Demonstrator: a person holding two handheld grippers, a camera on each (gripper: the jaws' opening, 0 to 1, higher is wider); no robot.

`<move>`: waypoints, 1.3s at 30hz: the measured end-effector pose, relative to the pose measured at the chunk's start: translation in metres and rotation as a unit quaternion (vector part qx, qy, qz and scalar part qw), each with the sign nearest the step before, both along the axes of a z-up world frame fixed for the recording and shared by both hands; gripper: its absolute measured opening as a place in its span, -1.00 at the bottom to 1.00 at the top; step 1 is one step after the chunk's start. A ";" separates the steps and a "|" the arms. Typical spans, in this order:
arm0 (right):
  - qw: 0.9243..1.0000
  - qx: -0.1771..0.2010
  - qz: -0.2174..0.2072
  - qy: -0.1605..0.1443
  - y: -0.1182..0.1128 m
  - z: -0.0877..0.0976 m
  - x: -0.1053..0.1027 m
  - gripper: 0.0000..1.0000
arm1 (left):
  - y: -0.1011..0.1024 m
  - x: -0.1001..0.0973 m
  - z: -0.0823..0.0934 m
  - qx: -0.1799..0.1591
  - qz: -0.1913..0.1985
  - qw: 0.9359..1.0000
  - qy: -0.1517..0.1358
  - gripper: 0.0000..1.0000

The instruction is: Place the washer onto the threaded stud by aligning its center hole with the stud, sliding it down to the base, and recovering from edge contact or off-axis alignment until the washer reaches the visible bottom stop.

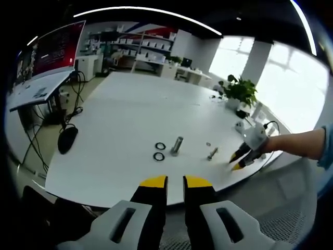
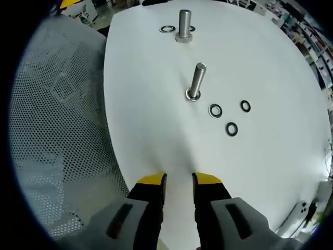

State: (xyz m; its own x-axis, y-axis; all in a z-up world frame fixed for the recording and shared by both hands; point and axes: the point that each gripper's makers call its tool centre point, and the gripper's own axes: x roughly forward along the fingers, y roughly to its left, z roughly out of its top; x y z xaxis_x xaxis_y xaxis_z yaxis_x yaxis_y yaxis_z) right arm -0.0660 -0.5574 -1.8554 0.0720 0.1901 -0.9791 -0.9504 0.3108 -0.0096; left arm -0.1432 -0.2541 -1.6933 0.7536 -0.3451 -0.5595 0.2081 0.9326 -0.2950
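1. The right gripper [image 2: 179, 179], yellow-tipped with pale grey bodies, hangs over the near edge of the white tabletop [image 2: 156, 104]. Its jaws stand a little apart with nothing between them.
2. The left gripper [image 1: 175, 182] sits back beyond the table's edge, jaws likewise slightly parted and empty.
3. The nearer threaded steel stud [image 2: 196, 80] stands upright close to the edge in front of the right gripper. Three loose washers lie just beside it: a pale metal ring washer [image 2: 215, 110] closest, then two dark ring washers [image 2: 232, 128] and [image 2: 245, 105].
4. A second, thicker steel bolt [image 2: 184, 25] stands farther in with another washer [image 2: 167, 28] beside it; grabbing for the wrong pair would waste the move.
5. Risk: flat washers on a smooth top are hard to pinch. I'd expect the jaws to skate one towards the edge or flip it.
6. Risk: brought in tilted, the washer's rim could catch the stud's top or threads and jam short of the base.
7. Risk: a sideways nudge could topple the free-standing stud.
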 end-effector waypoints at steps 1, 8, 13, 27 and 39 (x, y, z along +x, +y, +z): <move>1.000 0.000 0.002 0.001 0.000 0.000 0.000 -0.54 | 0.000 0.000 0.000 0.000 0.000 1.000 0.000 -0.82; 1.000 0.003 -0.024 0.018 0.000 0.000 0.010 -0.67 | -0.001 0.000 -0.001 0.001 -0.003 1.000 0.002 -0.82; 0.998 0.026 -0.048 -0.005 0.009 0.008 0.033 -0.64 | -0.001 0.000 -0.001 0.003 -0.005 1.000 0.004 -0.82; 0.998 0.027 -0.053 -0.029 0.021 0.015 0.073 -0.62 | 0.000 0.000 -0.001 0.002 -0.002 1.000 0.002 -0.82; 0.997 0.031 -0.063 -0.025 0.026 0.002 0.084 -0.62 | 0.000 0.001 -0.001 0.003 0.000 1.000 0.004 -0.82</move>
State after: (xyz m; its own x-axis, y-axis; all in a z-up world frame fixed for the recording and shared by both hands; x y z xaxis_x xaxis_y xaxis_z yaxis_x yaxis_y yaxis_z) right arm 0.0179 -0.5317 -1.8531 0.1476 0.2374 -0.9601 -0.9029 0.4287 -0.0328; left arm -0.1426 -0.2537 -1.6947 0.7496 -0.3416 -0.5669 0.2059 0.9344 -0.2908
